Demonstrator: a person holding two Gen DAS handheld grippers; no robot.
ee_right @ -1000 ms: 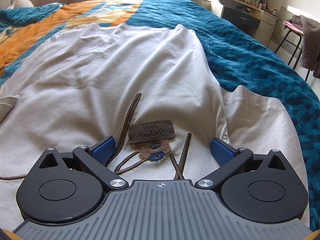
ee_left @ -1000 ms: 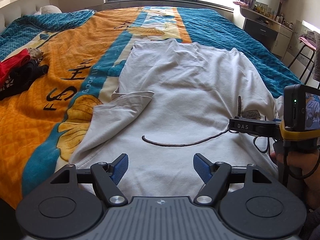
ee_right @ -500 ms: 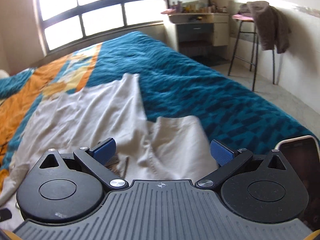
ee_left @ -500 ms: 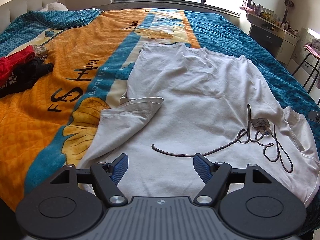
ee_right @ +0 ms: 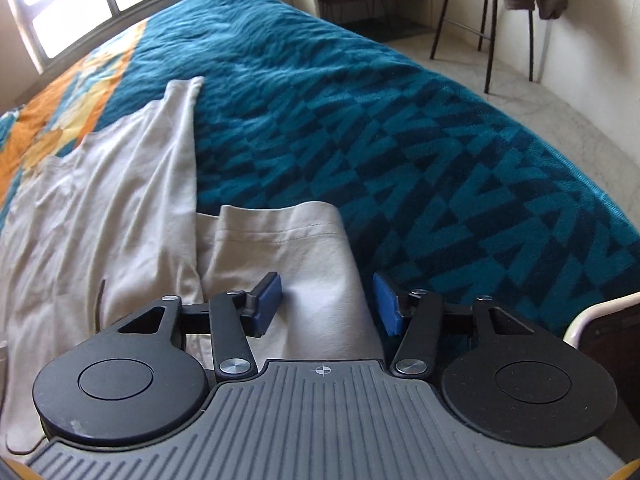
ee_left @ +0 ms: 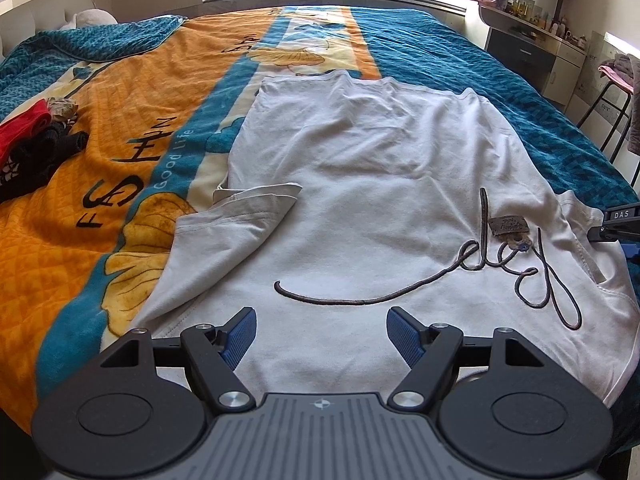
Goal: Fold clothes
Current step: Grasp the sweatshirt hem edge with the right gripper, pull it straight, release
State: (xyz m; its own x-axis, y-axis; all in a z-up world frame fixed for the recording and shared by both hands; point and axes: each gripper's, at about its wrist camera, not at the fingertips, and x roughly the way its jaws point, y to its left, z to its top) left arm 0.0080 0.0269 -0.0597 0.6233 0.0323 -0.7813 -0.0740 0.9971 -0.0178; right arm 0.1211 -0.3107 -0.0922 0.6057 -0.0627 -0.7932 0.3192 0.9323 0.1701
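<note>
One stool (ee_right: 484,20), right view only

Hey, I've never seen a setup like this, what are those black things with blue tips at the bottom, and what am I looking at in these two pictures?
Those are two hand-held grippers, each carrying a camera looking along its fingers. One picture comes from the left gripper, open and empty above a white T-shirt spread on a bed blanket; the shirt's left sleeve is already folded inward. The other comes from the right gripper: its jaws have just been closing around the right sleeve lying between them, not yet pinching it. Dark and red clothes wait aside.
</note>
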